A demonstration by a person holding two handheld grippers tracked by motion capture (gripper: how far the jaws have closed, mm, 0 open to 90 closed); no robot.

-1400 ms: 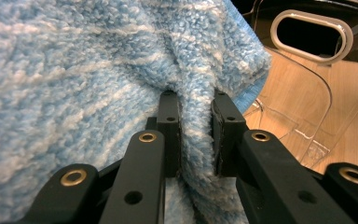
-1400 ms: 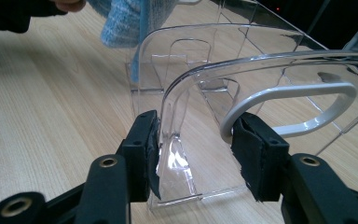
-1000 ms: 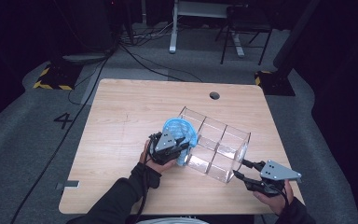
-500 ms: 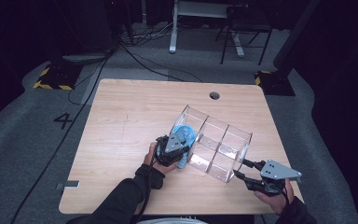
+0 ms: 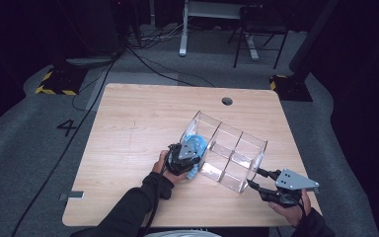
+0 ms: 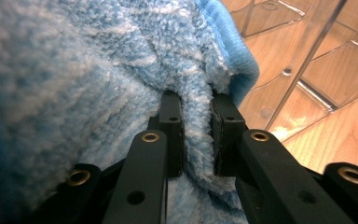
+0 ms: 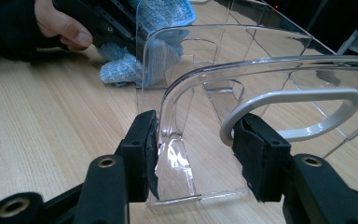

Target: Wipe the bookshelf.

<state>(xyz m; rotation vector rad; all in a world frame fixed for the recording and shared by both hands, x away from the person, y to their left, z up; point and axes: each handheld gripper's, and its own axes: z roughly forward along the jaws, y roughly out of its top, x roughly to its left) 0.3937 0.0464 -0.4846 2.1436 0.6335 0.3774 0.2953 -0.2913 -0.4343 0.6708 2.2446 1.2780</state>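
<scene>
A clear plastic organizer (image 5: 232, 155) with several compartments lies tilted on the wooden table (image 5: 138, 118). My left gripper (image 5: 185, 153) is shut on a fluffy blue cloth (image 5: 196, 145) at the organizer's left end compartment. In the left gripper view the cloth (image 6: 74, 70) bulges over the left gripper (image 6: 196, 105), with clear walls (image 6: 307, 42) to the right. My right gripper (image 5: 255, 178) holds the organizer's near right end. In the right gripper view the right gripper (image 7: 196, 140) has its jaws closed across the clear end wall (image 7: 177, 112) and a white handle (image 7: 307, 98); the cloth (image 7: 163, 51) shows beyond.
A round cable hole (image 5: 227, 100) sits near the table's far edge. Bare wood spreads over the left and far parts of the table. On the floor behind stand a chair (image 5: 256, 29), desk legs and cables; a painted "4" (image 5: 66, 127) lies left of the table.
My left gripper has carried the blue cloth to the right, up against the organizer's left end compartment. The right gripper and the organizer have stayed put.
</scene>
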